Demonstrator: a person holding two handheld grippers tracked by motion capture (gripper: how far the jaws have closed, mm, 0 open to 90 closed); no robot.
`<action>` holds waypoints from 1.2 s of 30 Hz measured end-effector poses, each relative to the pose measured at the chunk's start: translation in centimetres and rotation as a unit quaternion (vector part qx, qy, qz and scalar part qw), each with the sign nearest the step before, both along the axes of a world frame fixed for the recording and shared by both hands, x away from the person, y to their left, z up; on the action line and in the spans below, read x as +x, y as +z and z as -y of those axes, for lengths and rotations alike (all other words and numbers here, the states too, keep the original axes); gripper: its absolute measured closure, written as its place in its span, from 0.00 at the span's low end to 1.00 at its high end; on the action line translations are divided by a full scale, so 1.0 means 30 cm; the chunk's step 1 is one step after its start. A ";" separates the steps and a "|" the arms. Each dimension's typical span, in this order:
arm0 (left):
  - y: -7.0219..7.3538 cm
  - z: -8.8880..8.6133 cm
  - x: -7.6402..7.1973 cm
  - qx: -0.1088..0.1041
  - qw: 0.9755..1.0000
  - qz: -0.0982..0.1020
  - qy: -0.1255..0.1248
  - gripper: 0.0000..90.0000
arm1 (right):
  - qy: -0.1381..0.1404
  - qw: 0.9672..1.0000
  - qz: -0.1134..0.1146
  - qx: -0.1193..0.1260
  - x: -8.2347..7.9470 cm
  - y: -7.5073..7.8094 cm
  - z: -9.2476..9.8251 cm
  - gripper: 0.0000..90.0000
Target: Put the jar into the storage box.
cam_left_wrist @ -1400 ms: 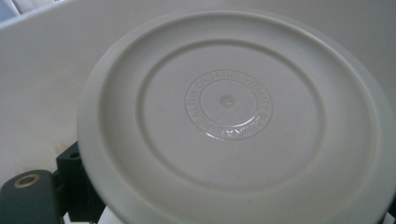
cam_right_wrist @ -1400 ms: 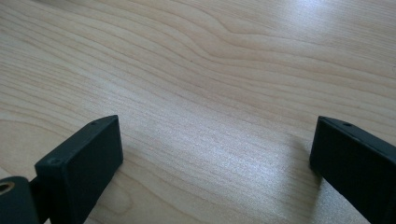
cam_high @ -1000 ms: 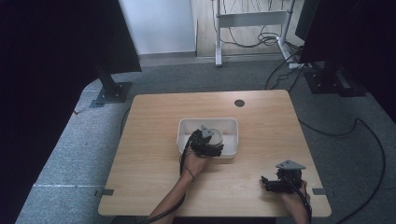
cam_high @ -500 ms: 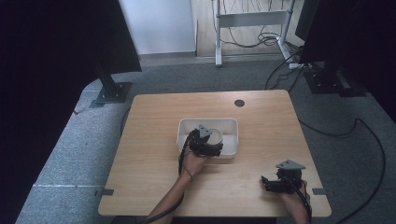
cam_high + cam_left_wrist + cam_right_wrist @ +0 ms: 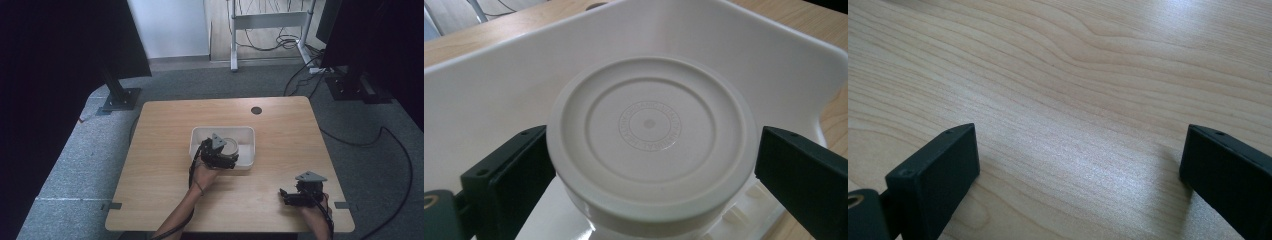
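This place looks like a lab or a test room, not a home. A plain wooden table (image 5: 165,200) with a round cable hole (image 5: 256,110) stands on grey carpet (image 5: 75,165). Dark stands on heavy bases (image 5: 120,98) are around it, loose cables (image 5: 380,135) lie on the floor, and a white metal desk frame (image 5: 265,22) stands behind.
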State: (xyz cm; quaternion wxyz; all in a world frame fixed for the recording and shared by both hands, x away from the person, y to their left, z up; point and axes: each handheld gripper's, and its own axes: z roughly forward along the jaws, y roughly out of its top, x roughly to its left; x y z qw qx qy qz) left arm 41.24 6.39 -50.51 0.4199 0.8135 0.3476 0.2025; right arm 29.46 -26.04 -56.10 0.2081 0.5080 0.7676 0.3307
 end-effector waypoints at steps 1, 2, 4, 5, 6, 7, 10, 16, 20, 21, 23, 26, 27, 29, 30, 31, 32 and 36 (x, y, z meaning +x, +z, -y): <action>0.003 -0.002 -0.002 -0.001 1.000 0.001 -0.001 0.03 | 0.000 1.000 0.000 0.000 0.000 0.000 0.000 0.02; 0.005 -0.005 -0.004 -0.001 1.000 0.002 -0.002 0.03 | 0.000 1.000 0.000 0.000 0.000 0.000 0.000 0.02; 0.009 -0.008 -0.010 -0.003 1.000 0.003 -0.004 0.03 | 0.000 1.000 0.000 0.000 0.000 0.000 0.000 0.02; 0.012 -0.010 -0.012 -0.002 1.000 0.003 -0.006 0.03 | 0.000 1.000 0.000 0.000 0.000 0.000 0.000 0.02; 0.014 -0.011 -0.015 -0.003 1.000 0.003 -0.007 0.03 | 0.000 1.000 0.000 0.000 0.000 0.000 0.000 0.02; 0.016 -0.013 -0.017 -0.004 1.000 0.004 -0.008 0.03 | 0.000 1.000 0.000 0.000 0.000 0.000 0.000 0.02; 0.023 -0.020 -0.022 -0.007 1.000 0.006 -0.013 0.03 | 0.000 1.000 0.000 0.000 0.000 0.000 0.000 0.02; 0.036 -0.039 -0.035 -0.009 1.000 0.011 -0.018 0.03 | 0.000 1.000 0.000 0.000 0.000 0.000 0.000 0.02; 0.042 -0.052 -0.042 -0.010 1.000 0.011 -0.019 0.03 | 0.000 1.000 0.000 0.000 0.000 0.000 0.000 0.02; 0.043 -0.055 -0.044 -0.010 1.000 0.010 -0.020 0.03 | 0.000 1.000 0.000 0.000 0.000 0.000 0.000 0.02; 0.044 -0.060 -0.049 -0.010 1.000 0.009 -0.023 0.03 | 0.000 1.000 0.000 0.000 0.000 0.000 0.000 0.02; 0.044 -0.067 -0.058 -0.011 1.000 0.007 -0.027 0.03 | 0.000 1.000 0.000 0.000 0.000 0.000 0.000 0.02; 0.043 -0.070 -0.060 -0.010 1.000 0.006 -0.028 0.03 | 0.000 1.000 0.000 0.000 0.000 0.000 0.000 0.02; 0.042 -0.075 -0.066 -0.010 0.999 0.004 -0.030 0.03 | 0.000 1.000 0.000 0.000 0.000 0.000 0.000 0.02; 0.041 -0.078 -0.069 -0.011 0.999 0.004 -0.030 0.04 | 0.000 1.000 0.000 0.000 0.000 0.000 0.000 0.02; 0.041 -0.082 -0.071 -0.010 0.999 0.003 -0.032 0.04 | 0.000 1.000 0.000 0.000 0.000 0.000 0.000 0.02; 0.041 -0.084 -0.074 -0.013 0.999 0.003 -0.032 0.04 | 0.000 1.000 0.000 0.000 0.000 0.000 0.000 0.02; 0.042 -0.097 -0.083 -0.016 0.999 0.002 -0.036 0.04 | 0.000 1.000 0.000 0.000 0.000 0.000 0.000 0.02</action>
